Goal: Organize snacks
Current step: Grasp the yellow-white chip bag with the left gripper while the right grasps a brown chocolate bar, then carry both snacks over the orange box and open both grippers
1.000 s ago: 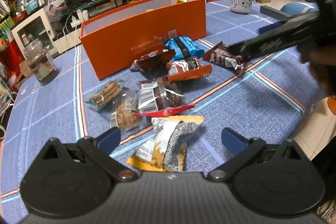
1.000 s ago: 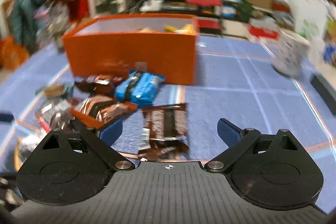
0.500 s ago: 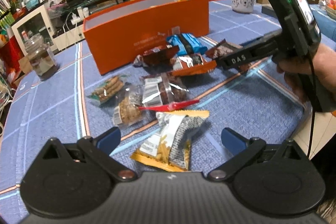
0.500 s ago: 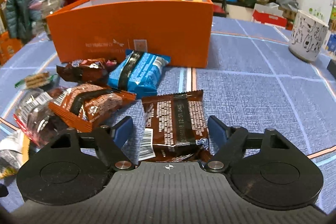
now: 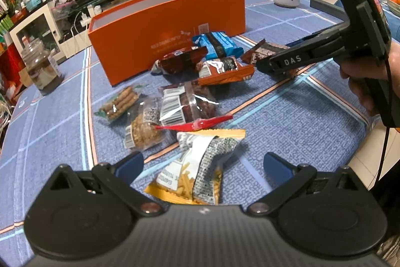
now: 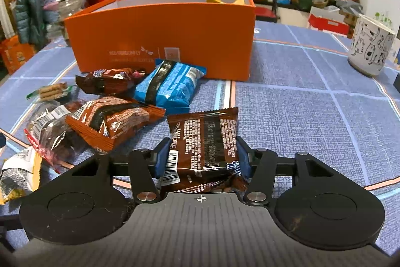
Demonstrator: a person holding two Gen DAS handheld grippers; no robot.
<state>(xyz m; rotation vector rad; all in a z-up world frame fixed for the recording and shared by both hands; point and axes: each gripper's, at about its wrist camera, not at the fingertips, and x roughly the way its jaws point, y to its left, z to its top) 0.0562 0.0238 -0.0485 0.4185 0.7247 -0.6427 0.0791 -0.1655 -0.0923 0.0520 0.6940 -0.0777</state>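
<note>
My right gripper (image 6: 202,157) is shut on a dark brown snack packet (image 6: 203,142) that lies on the blue cloth; it also shows in the left wrist view (image 5: 270,61), its tip on that packet (image 5: 265,50). An open orange box (image 6: 162,39) stands behind, yellow packets inside at its right end. My left gripper (image 5: 203,164) is open and empty, its jaws on either side of a yellow and white packet (image 5: 200,169). Blue (image 6: 170,84), orange-brown (image 6: 115,119) and dark red (image 6: 110,80) packets lie in front of the box.
A white cat-print mug (image 6: 370,46) stands at the right. A glass jar (image 5: 41,66) stands at the left. Clear-wrapped snacks (image 5: 185,106) and biscuits (image 5: 120,103) lie mid-table. The table edge (image 5: 360,149) runs along the right in the left wrist view.
My right gripper came down over the dark brown packet and closed on it. My left gripper stayed open over the yellow and white packet.
</note>
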